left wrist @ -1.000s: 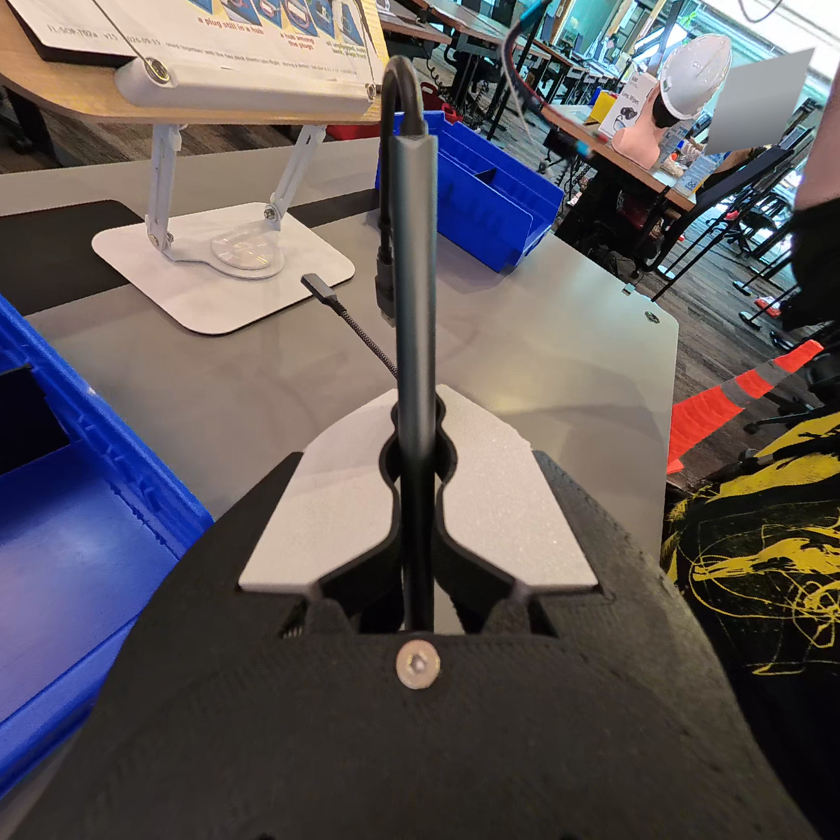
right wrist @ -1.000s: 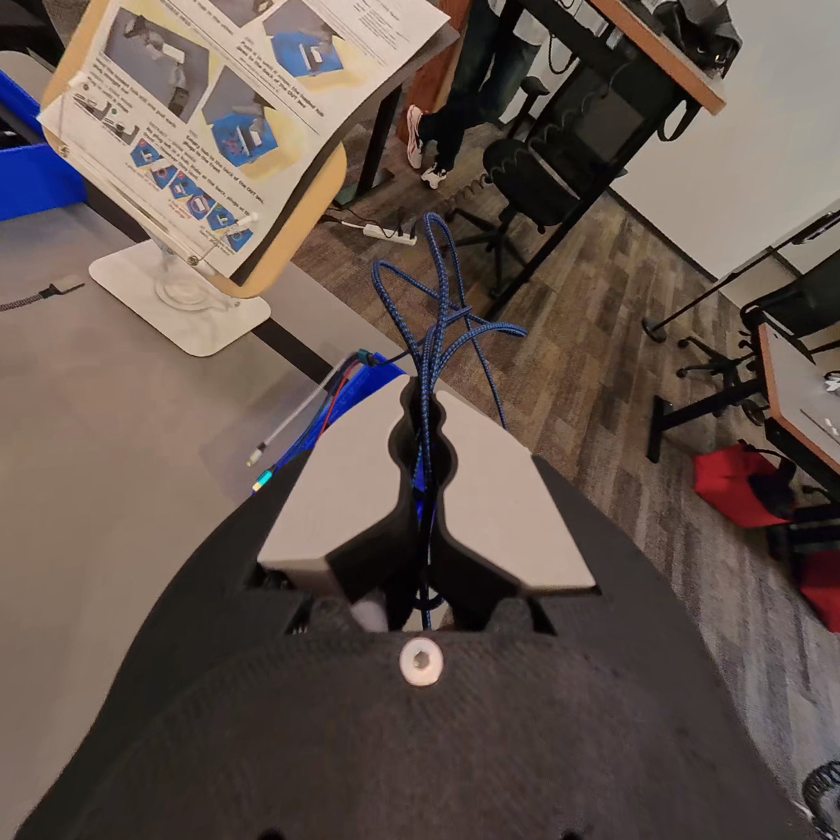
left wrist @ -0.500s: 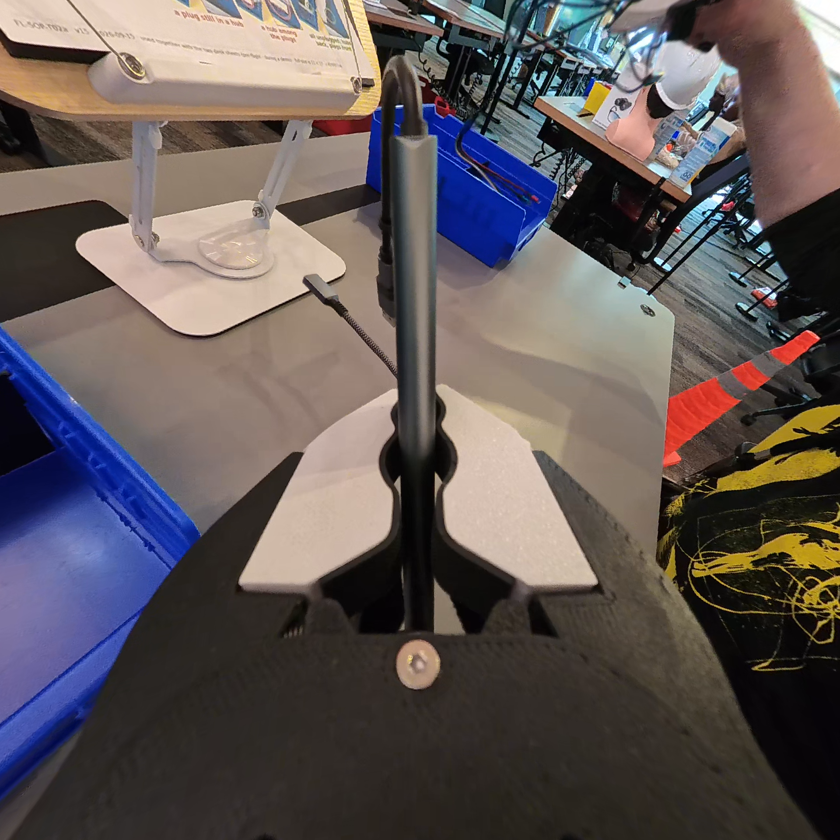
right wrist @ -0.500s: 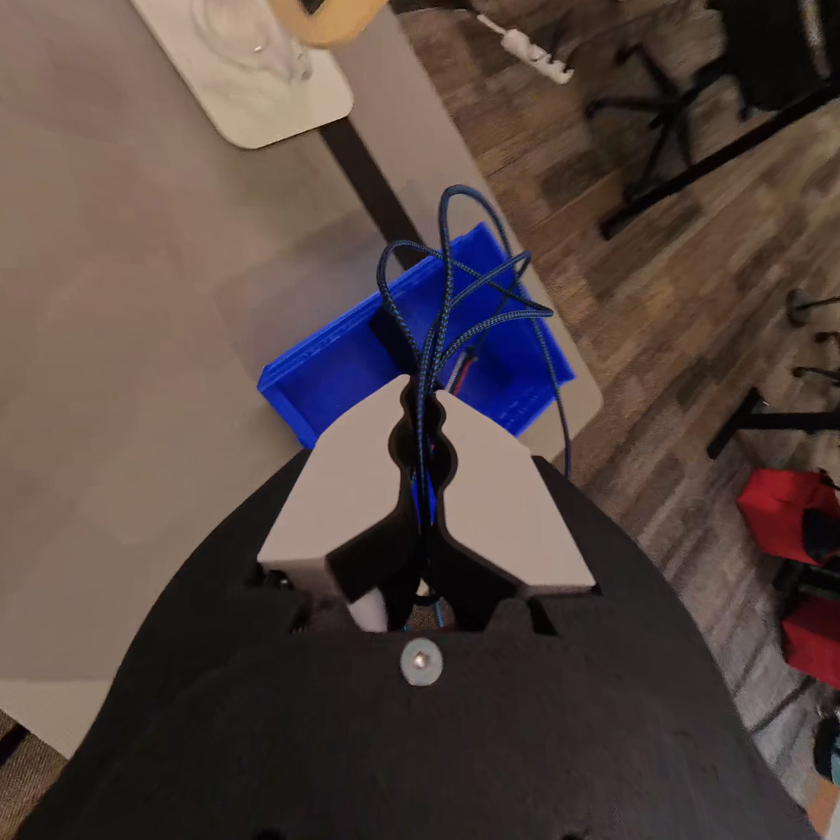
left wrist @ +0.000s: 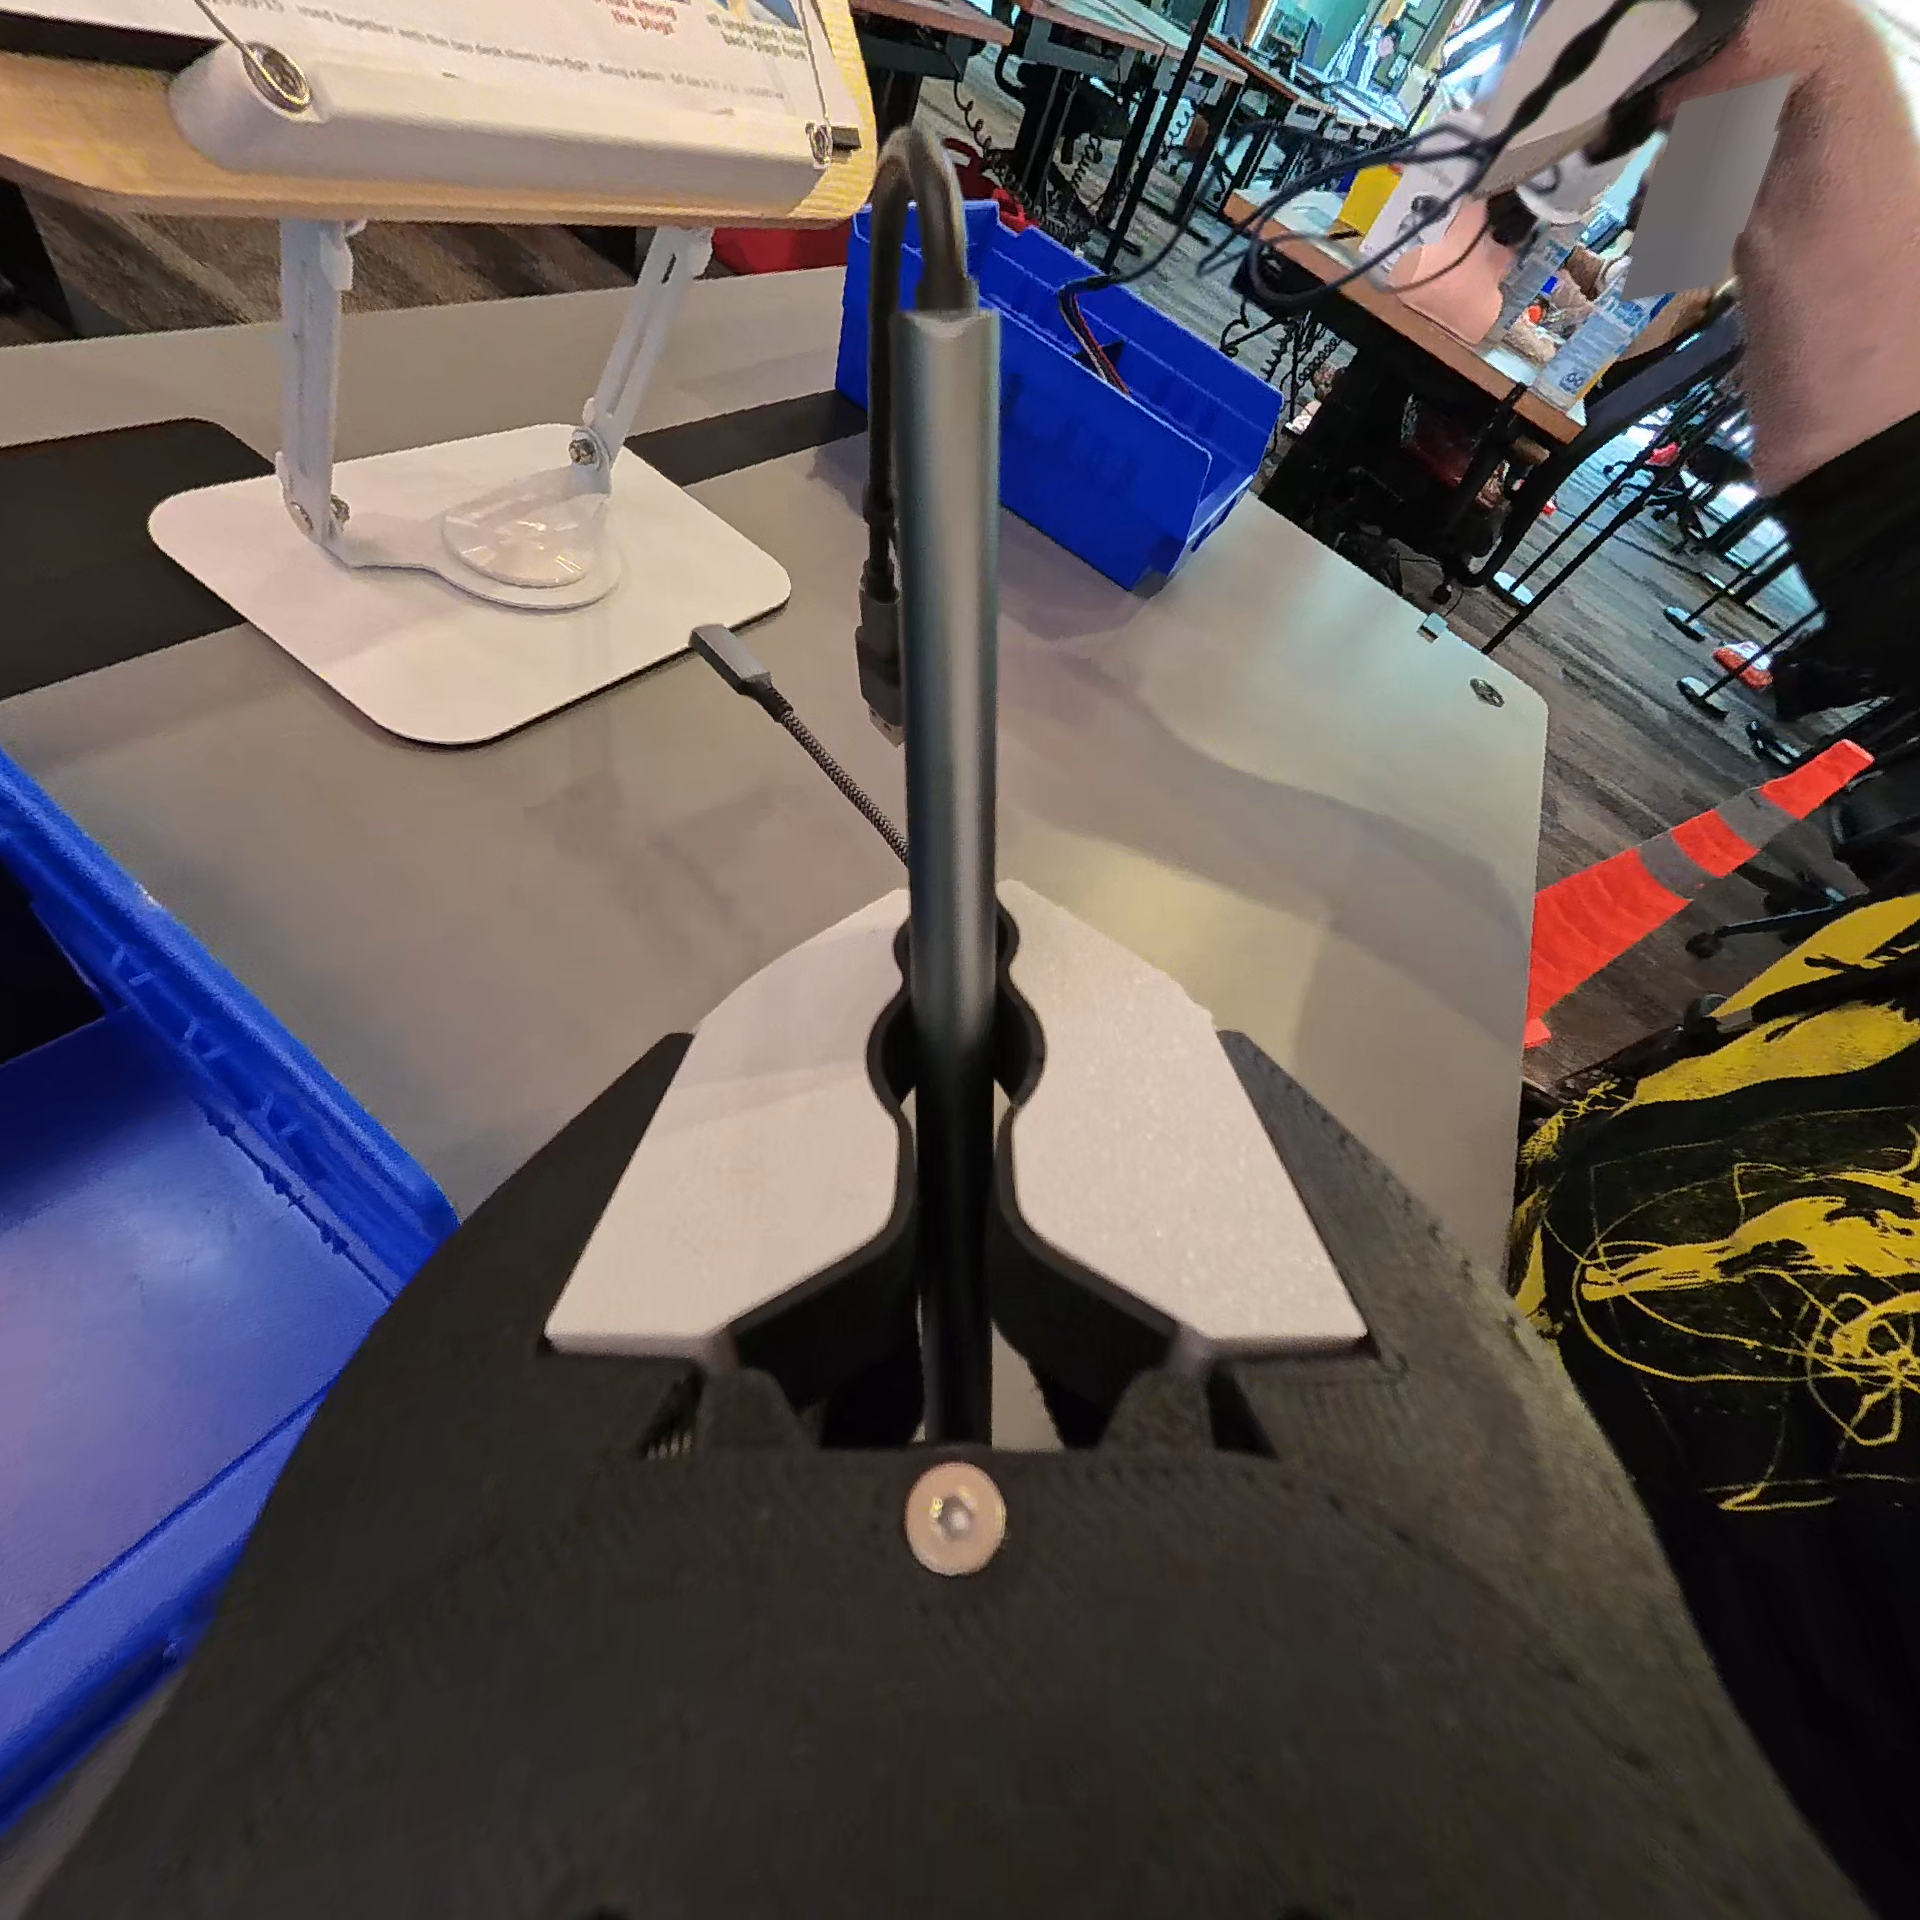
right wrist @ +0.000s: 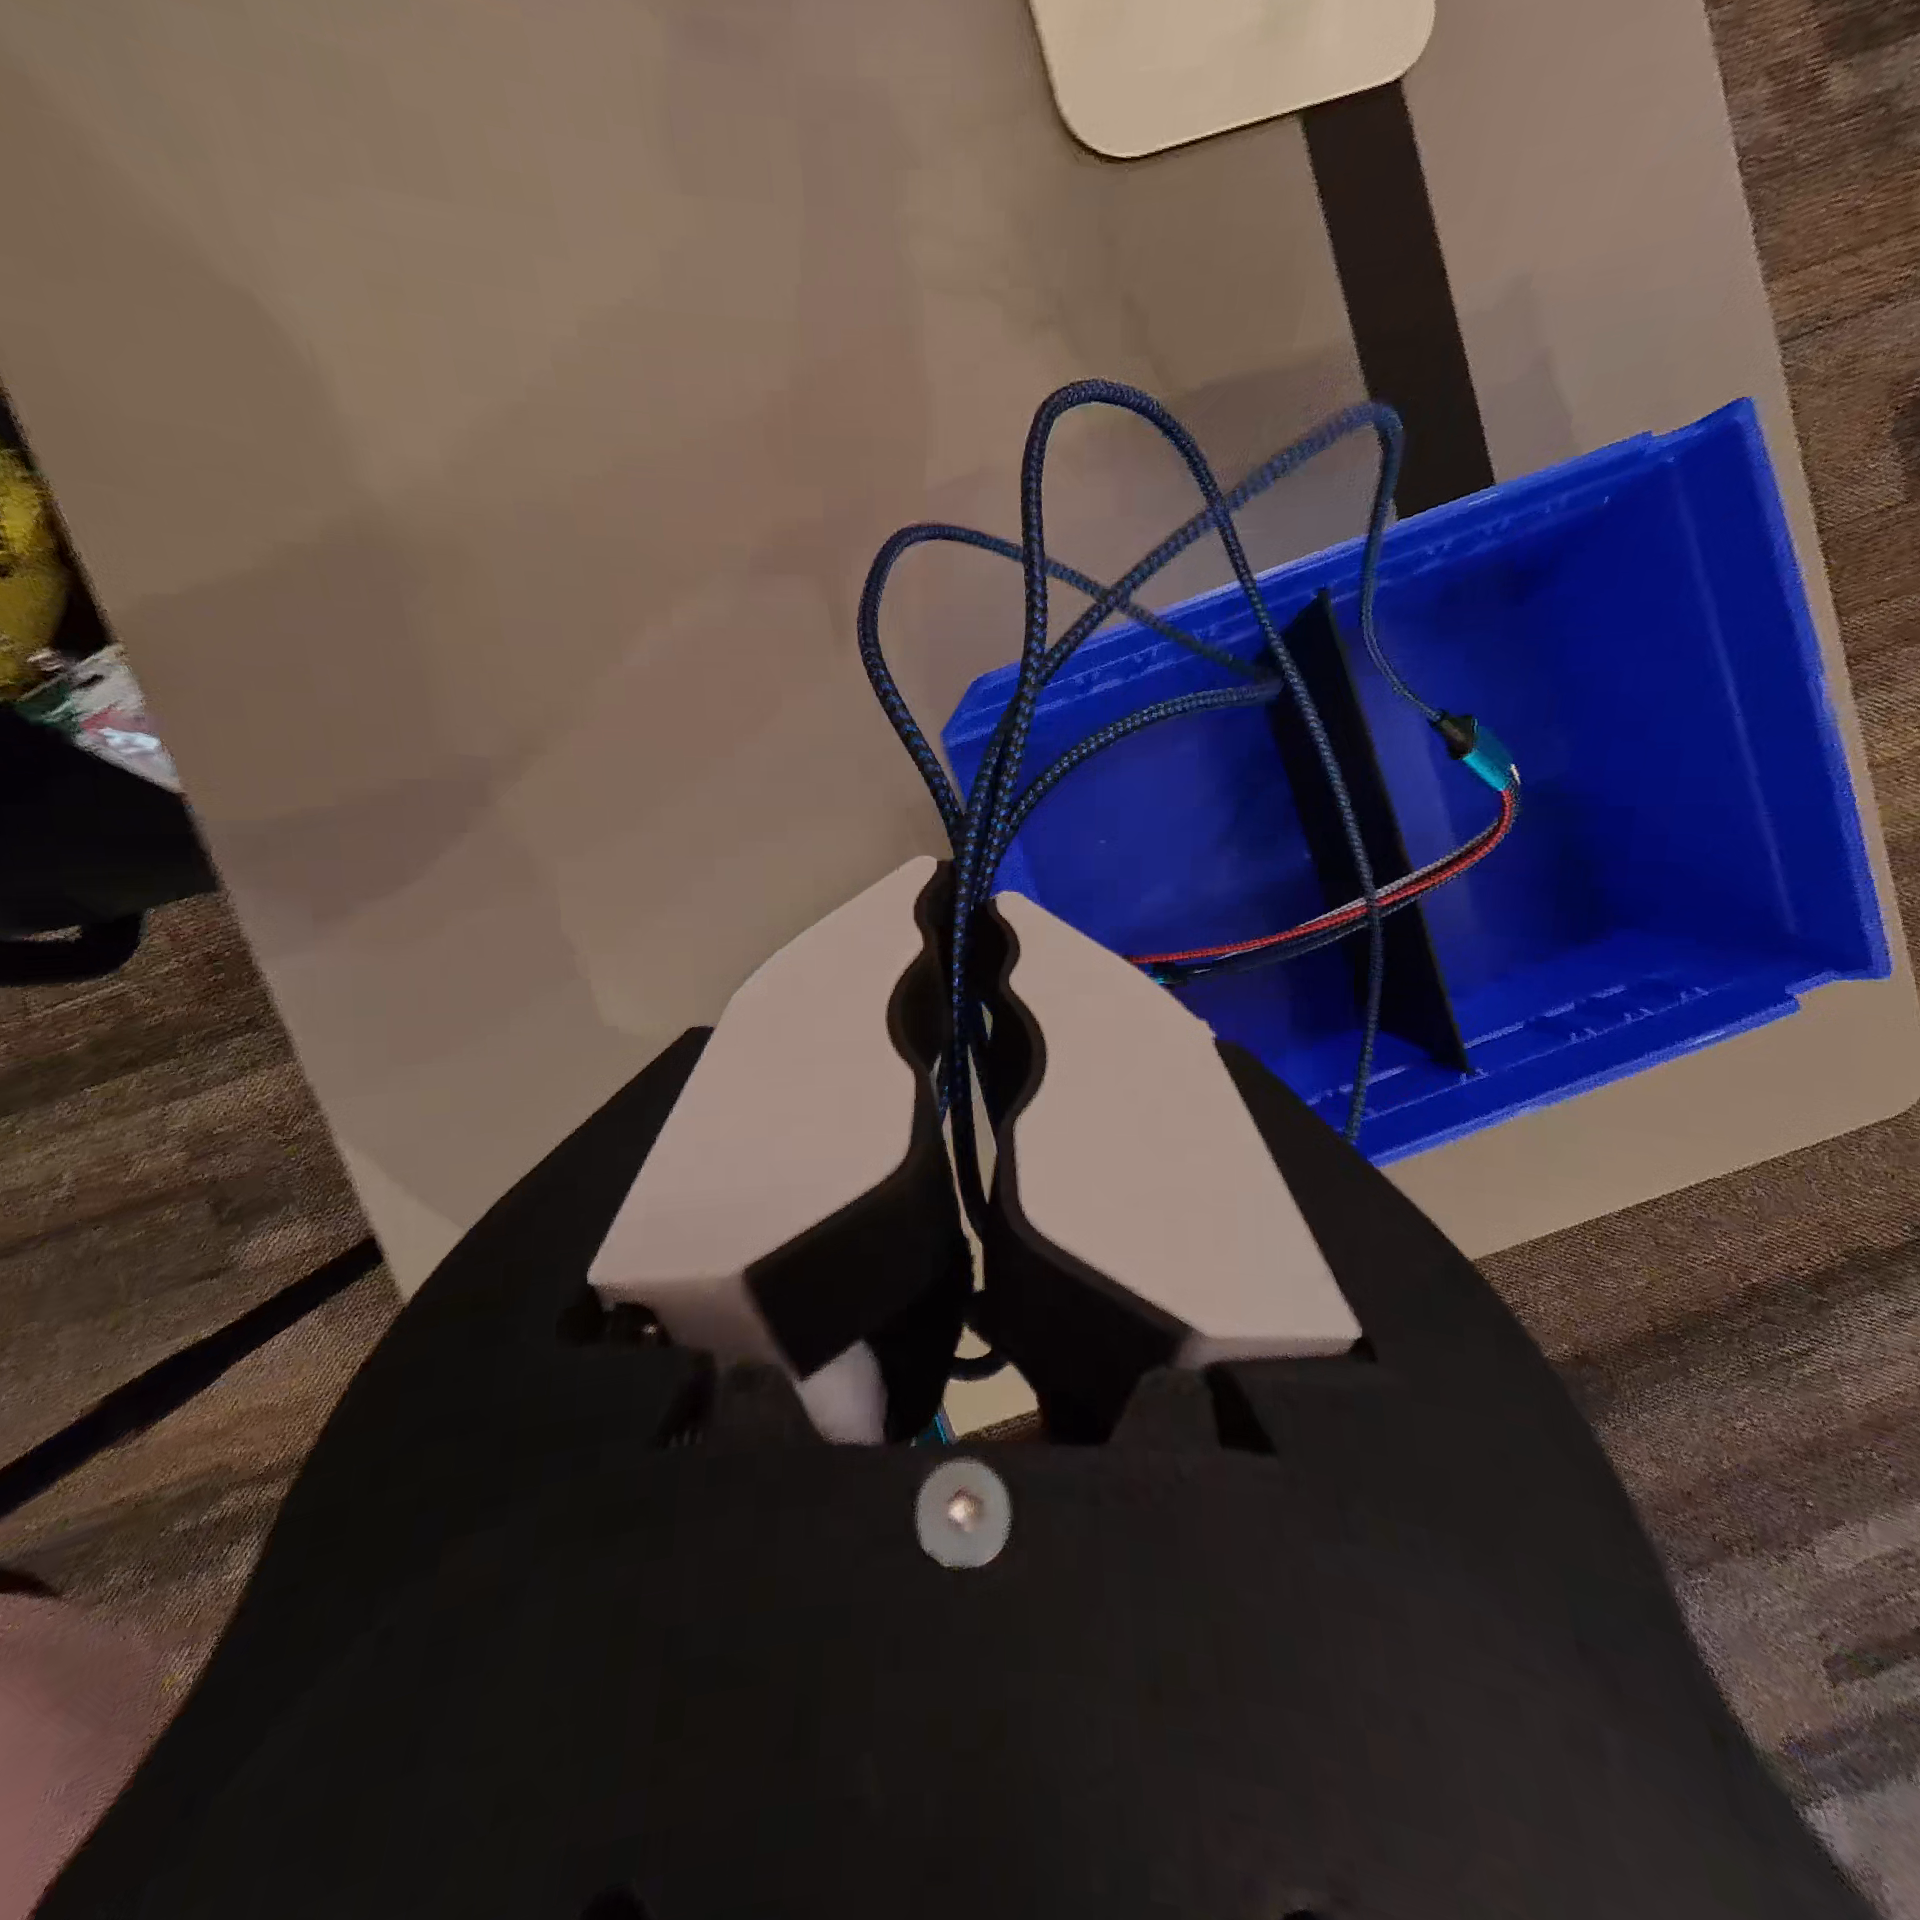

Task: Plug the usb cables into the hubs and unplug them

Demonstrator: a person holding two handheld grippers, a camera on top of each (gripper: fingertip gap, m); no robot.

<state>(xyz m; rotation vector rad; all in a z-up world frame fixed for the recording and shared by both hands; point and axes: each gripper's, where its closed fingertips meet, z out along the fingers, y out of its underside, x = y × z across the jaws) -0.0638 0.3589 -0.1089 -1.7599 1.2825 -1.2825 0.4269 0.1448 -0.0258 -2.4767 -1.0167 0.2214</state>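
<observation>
The left claw [left wrist: 951,935] is closed on a slim grey USB hub [left wrist: 948,582], and both white fingers [left wrist: 790,1153] press on its sides. The hub stands out straight ahead of the claw, above the grey desk [left wrist: 1247,790]. From the far end of the hub a black cable [left wrist: 902,197] bends over and comes back down along its left side, ending in a dark plug [left wrist: 879,665] that hangs free next to the hub. Just beside it, on the desk, lies a grey braided cable [left wrist: 821,758] with its plug [left wrist: 727,655] near the white base of a document stand [left wrist: 468,582]. This stand is at the far edge of the desk. A blue bin [left wrist: 1070,416] sits at the far right corner, and another blue bin [left wrist: 156,1195] is at the left edge, close to the claw.

The right claw [right wrist: 966,894] is closed on a bundle of dark blue braided USB cable [right wrist: 1039,582]; several strands pass between its fingers [right wrist: 790,1122], which squeeze them together. The loops rise in front of the claw, over the desk [right wrist: 520,468]. One strand goes down into the blue bin [right wrist: 1714,727] at the desk corner and ends in a light blue plug [right wrist: 1481,764]. A red and black braided cable [right wrist: 1351,914] lies in the same bin, across its dark divider [right wrist: 1361,831]. In the left wrist view, the right claw is only partly seen at the top right, held high by a hand [left wrist: 1797,208], with thin cables hanging under it.
</observation>
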